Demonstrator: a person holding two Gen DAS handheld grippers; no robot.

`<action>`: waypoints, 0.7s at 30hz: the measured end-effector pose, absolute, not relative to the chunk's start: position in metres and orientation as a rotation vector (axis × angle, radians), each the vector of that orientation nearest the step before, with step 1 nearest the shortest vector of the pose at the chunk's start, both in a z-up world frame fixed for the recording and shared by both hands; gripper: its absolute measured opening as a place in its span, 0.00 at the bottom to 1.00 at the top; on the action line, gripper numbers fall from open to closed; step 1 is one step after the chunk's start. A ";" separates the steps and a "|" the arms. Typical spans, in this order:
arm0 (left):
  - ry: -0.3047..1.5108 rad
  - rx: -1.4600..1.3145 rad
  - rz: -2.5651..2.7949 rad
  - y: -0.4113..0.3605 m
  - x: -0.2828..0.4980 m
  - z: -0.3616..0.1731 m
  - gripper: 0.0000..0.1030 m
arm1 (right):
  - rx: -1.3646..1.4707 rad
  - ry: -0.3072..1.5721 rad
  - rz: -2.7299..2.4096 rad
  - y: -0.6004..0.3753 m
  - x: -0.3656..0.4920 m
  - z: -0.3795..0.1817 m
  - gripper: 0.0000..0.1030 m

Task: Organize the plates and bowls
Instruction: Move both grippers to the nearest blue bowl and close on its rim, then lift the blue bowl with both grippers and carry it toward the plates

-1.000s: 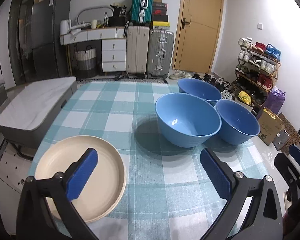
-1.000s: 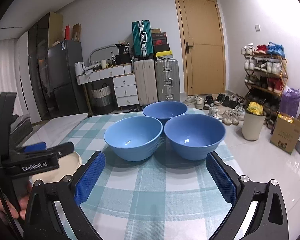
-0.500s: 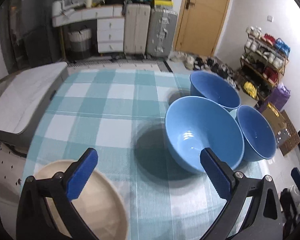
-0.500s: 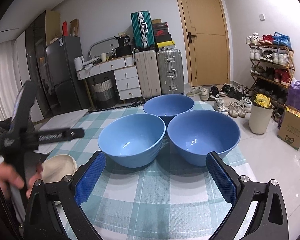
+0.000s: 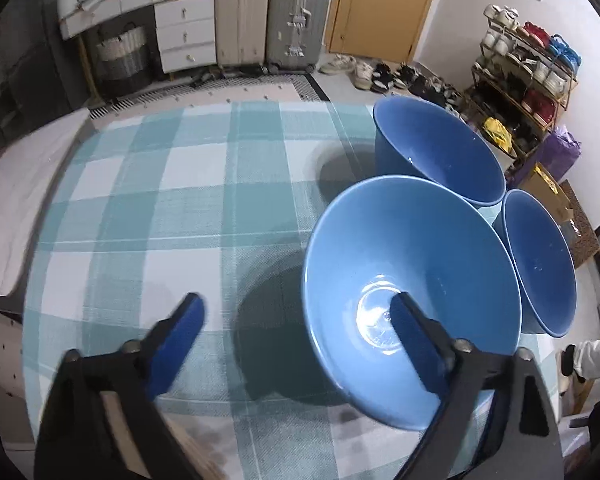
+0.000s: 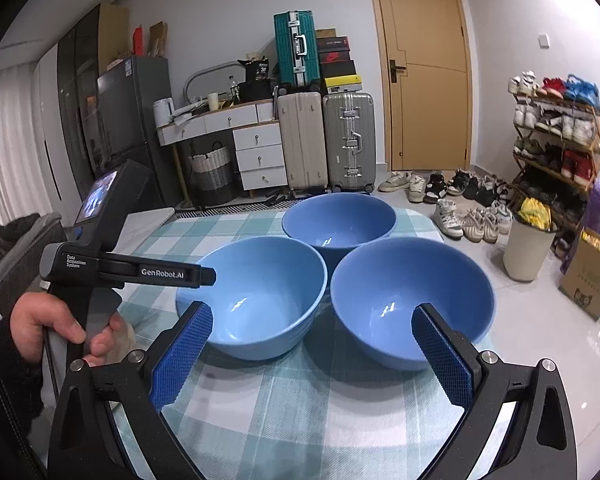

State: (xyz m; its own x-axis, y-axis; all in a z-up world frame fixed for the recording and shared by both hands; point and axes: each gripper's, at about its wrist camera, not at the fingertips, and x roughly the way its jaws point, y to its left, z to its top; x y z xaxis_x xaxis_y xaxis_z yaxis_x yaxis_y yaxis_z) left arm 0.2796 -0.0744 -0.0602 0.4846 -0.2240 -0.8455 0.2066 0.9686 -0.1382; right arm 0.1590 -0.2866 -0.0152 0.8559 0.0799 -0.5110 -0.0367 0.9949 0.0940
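Bowls: nearest bowl (image 5: 410,280), bench at 4 o'clock, now straddled by left gripper (image 5: 296,316); its fingers have just been narrowing, not yet touching the rim. Right gripper (image 6: 312,354) apart, empty. Grasp imminent.

Left tongs (image 5: 296,316) closing astride near blue bowl's (image 5: 380,248) rim, checked tablecloth (image 5: 160,184)

A home: suitcases (image 6: 326,140), shoe rack (image 6: 556,136), fridge (image 6: 132,128), checked tablecloth (image 6: 300,408).
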 end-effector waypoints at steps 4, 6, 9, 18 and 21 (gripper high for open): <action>1.059 0.012 -0.275 -0.077 0.287 -0.066 0.42 | 0.084 0.556 0.068 -0.289 0.169 -0.016 0.99; 1.068 0.006 -0.292 -0.077 0.289 -0.067 0.34 | 0.081 0.563 0.075 -0.287 0.171 -0.019 0.99; 1.108 0.005 -0.319 -0.077 0.291 -0.071 0.19 | 0.077 0.564 0.080 -0.286 0.174 -0.020 0.99; 1.152 0.027 -0.358 -0.081 0.289 -0.067 0.09 | 0.082 0.612 0.099 -0.284 0.190 -0.022 0.99; 1.154 0.038 -0.352 -0.079 0.286 -0.067 0.09 | 0.109 0.624 0.101 -0.289 0.196 -0.023 0.99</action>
